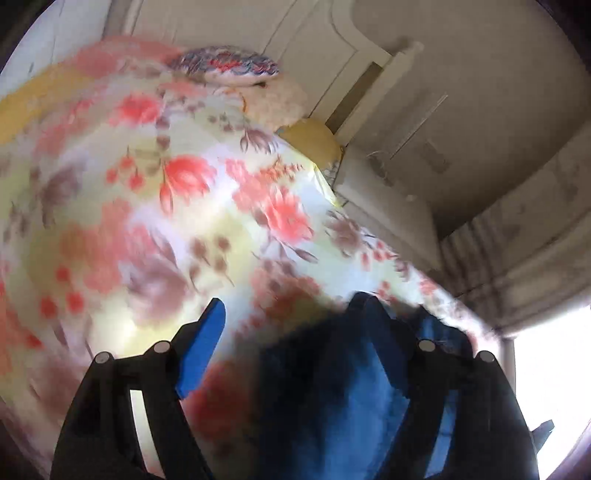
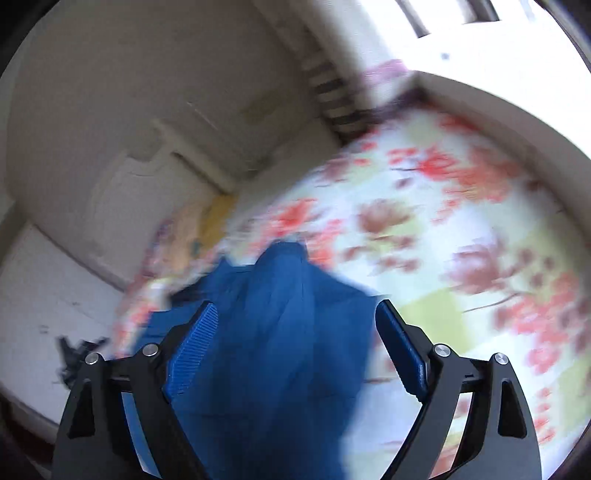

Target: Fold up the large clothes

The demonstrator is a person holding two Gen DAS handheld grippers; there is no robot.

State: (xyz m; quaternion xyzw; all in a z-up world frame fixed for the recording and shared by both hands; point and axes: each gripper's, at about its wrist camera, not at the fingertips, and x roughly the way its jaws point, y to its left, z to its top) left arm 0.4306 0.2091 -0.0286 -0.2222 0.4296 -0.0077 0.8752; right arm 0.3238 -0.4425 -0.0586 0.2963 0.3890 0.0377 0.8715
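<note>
A dark blue garment (image 2: 280, 332) lies bunched on a bed with a floral sheet (image 2: 443, 229). My right gripper (image 2: 295, 314) is open, its blue pads (image 2: 192, 350) spread wide on either side of the cloth, which fills the gap between them. In the left wrist view the same blue garment (image 1: 332, 387) lies under and over the right finger, partly hiding it. My left gripper (image 1: 291, 306) is open, its left pad (image 1: 201, 354) clear of the cloth over the floral sheet (image 1: 147, 203). Both views are blurred.
A patterned pillow (image 1: 225, 66) lies at the head of the bed against a cream headboard (image 1: 229, 22). A white cabinet (image 1: 424, 129) and a yellow item (image 1: 314, 140) stand beside the bed. White floor (image 2: 44, 288) lies at the left.
</note>
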